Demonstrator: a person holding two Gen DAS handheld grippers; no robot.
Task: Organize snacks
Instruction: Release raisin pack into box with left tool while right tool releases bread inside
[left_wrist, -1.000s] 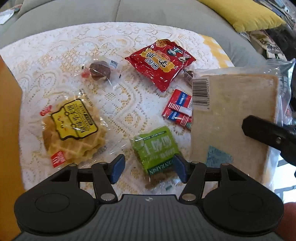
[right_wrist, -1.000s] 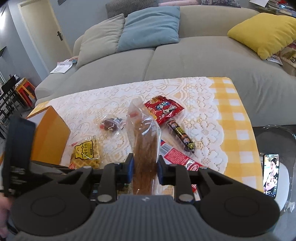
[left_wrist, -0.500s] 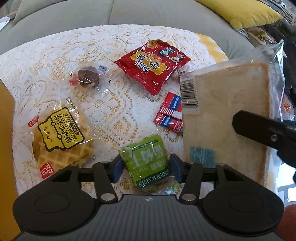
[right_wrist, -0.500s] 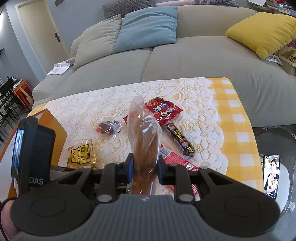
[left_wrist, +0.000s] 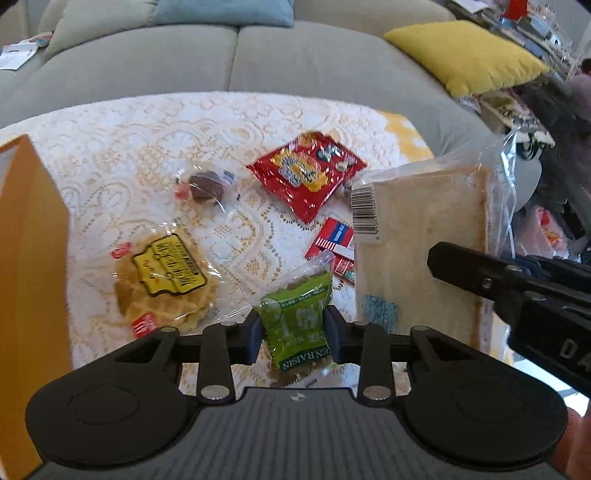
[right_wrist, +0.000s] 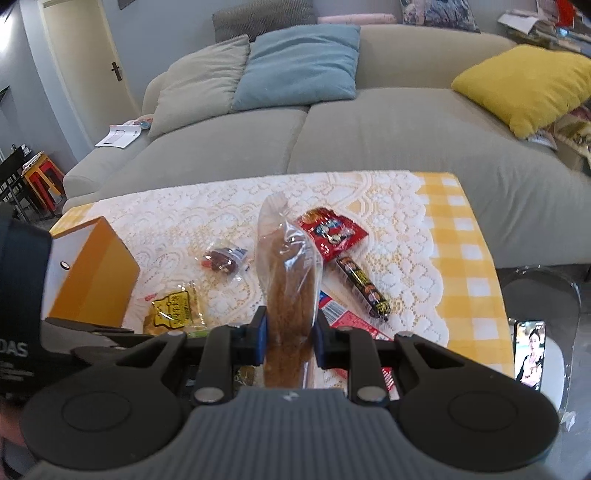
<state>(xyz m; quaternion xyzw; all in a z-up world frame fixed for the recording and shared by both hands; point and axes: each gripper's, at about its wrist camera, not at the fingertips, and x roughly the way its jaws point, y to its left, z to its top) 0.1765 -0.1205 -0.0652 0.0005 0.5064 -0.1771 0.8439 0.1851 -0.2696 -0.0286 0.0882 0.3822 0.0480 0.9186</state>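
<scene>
Two snacks are in my grip. My left gripper (left_wrist: 292, 334) clamps a crinkled green raisin packet (left_wrist: 297, 325) narrowly between its pads, near the table's (right_wrist: 461, 258) front edge, beside the waffle pack (left_wrist: 164, 278). My right gripper (right_wrist: 289, 341) pinches the bagged bread slice (right_wrist: 290, 280) edge-on and upright, its clear wrapper tip above the red snack bag (right_wrist: 332, 232) mid-table.

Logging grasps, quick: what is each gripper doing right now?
Left gripper: closed on the green raisin packet.
Right gripper: closed on the bagged bread slice, held upright.
</scene>
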